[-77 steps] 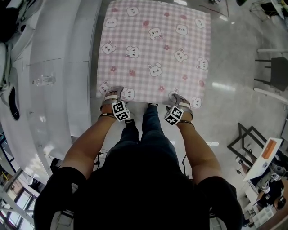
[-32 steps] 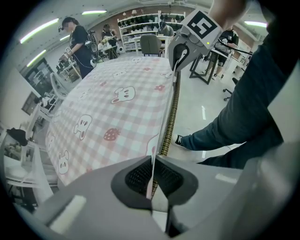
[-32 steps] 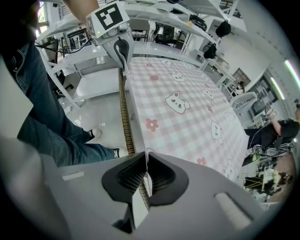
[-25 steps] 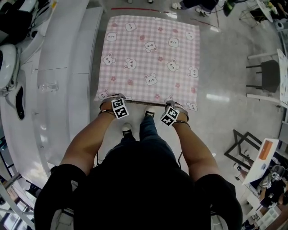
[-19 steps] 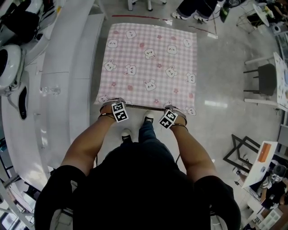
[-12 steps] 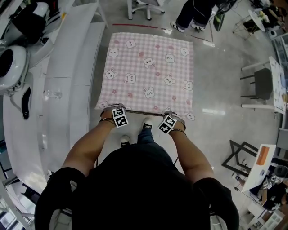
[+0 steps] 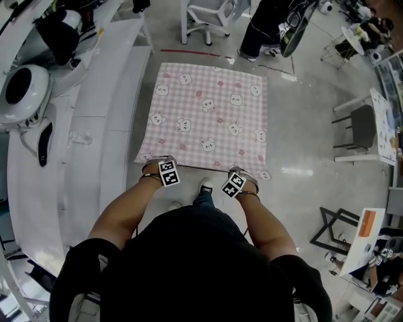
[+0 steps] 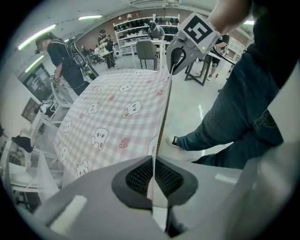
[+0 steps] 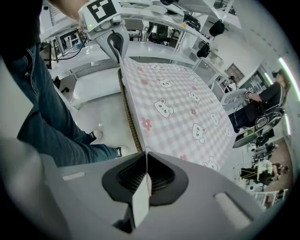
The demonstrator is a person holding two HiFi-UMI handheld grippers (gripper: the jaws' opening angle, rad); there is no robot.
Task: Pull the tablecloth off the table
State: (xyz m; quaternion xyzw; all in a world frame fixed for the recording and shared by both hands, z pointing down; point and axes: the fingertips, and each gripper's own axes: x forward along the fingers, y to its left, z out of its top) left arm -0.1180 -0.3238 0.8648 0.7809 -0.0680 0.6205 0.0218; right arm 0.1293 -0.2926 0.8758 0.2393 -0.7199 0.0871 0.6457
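A pink checked tablecloth (image 7: 208, 116) printed with little animals lies spread flat over the table. Its near edge is stretched taut between my two grippers. My left gripper (image 7: 157, 162) is shut on the near left corner; in the left gripper view the cloth (image 8: 117, 112) runs out of the pinched jaws (image 8: 153, 176) toward the other gripper (image 8: 180, 51). My right gripper (image 7: 242, 173) is shut on the near right corner, where the cloth (image 9: 173, 112) leaves the shut jaws (image 9: 146, 177) and reaches the left gripper (image 9: 115, 40).
A long white counter (image 7: 82, 144) runs down the left with a white helmet-like object (image 7: 22, 94). A person (image 7: 267, 25) and an office chair (image 7: 204, 16) stand beyond the far edge. A dark chair (image 7: 362, 126) and a black frame (image 7: 334, 226) stand at right. My legs (image 8: 234, 122) are close behind the edge.
The view has drawn back from the table, so the cloth looks smaller and farther. Both grippers stay shut on the near corners with the edge taut between them.
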